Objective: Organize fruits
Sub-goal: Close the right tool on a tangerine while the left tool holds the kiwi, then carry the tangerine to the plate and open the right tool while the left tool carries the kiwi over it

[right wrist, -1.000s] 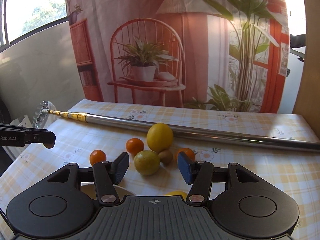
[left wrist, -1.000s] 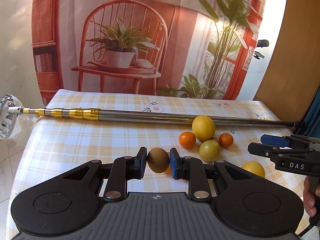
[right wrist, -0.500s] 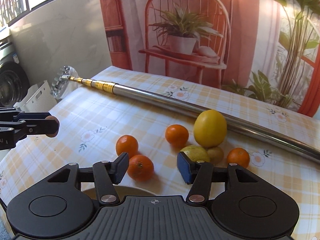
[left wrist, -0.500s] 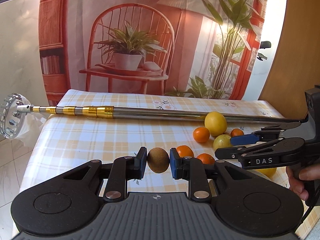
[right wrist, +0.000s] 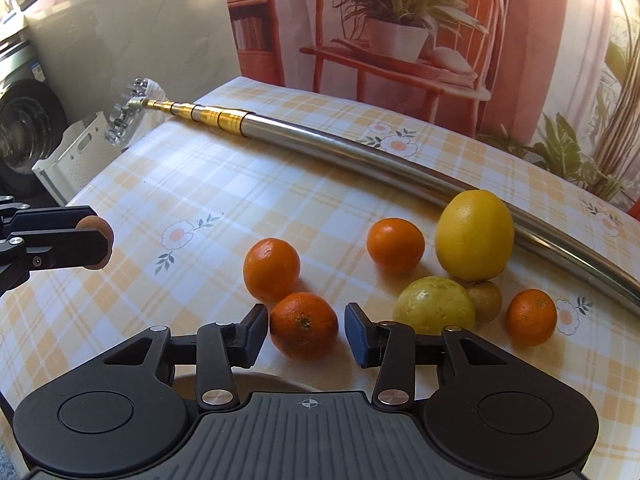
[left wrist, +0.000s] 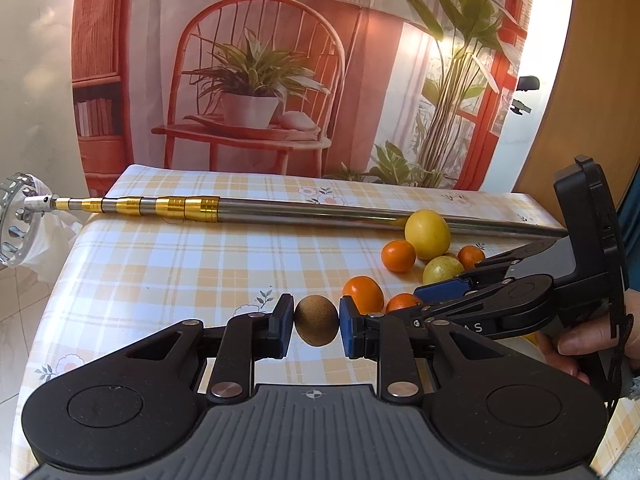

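My left gripper [left wrist: 316, 322] is shut on a brown kiwi [left wrist: 316, 320], held above the checked tablecloth [left wrist: 180, 264]; the same kiwi [right wrist: 97, 242] shows at the left edge of the right wrist view. My right gripper [right wrist: 306, 328] is open, its fingers either side of an orange [right wrist: 304, 325] without touching it. Close behind lie two more oranges [right wrist: 272, 269] [right wrist: 395, 245], a big yellow fruit [right wrist: 474, 236], a yellow-green fruit [right wrist: 434, 302], a small brown fruit [right wrist: 485, 300] and another orange [right wrist: 531, 317].
A long steel pole with gold rings [left wrist: 280, 214] lies across the far side of the table, its round head [left wrist: 16, 220] past the left edge. A pale bowl rim [right wrist: 240, 382] peeks under my right gripper. A white crate [right wrist: 76, 160] stands on the floor to the left.
My right gripper has moved forward and down, so an orange now sits between its open fingers. The left gripper still holds the kiwi, and the right tool has come closer beside it.
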Demonstrator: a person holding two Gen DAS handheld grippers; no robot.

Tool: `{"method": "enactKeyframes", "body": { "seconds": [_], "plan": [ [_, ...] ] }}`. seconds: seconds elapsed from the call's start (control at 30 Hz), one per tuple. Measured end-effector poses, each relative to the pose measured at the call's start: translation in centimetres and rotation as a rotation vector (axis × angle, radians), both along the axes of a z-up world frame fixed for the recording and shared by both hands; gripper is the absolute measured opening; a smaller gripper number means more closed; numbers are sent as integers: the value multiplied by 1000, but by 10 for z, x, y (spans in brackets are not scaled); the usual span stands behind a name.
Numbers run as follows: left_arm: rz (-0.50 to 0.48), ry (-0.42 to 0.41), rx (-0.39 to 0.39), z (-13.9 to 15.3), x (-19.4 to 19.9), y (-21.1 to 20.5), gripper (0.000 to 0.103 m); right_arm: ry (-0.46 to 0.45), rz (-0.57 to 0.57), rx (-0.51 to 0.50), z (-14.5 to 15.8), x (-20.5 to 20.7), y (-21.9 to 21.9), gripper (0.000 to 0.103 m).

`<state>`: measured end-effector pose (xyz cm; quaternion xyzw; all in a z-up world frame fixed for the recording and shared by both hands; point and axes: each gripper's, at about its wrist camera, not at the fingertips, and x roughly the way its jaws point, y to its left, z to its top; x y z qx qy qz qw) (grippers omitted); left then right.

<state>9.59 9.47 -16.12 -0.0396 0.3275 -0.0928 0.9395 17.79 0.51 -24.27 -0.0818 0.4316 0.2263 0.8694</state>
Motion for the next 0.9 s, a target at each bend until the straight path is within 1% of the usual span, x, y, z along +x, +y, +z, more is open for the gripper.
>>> {"method": "enactKeyframes", "body": {
  "seconds": [0.23, 0.43, 0.67, 0.9],
  "plan": [
    [-11, 8, 1, 0, 0, -3, 26, 6, 3, -4, 0, 0, -1, 34],
    [-37, 7, 11, 3, -4, -9, 26, -40, -22, 45, 13, -11, -14, 34],
    [-95, 18, 13, 5, -15, -22, 26, -90, -61, 121, 35, -44, -40, 34],
    [-160, 40, 37, -3, -30, -43, 26, -131, -159, 173, 42, -84, -70, 34]
  ]
}}
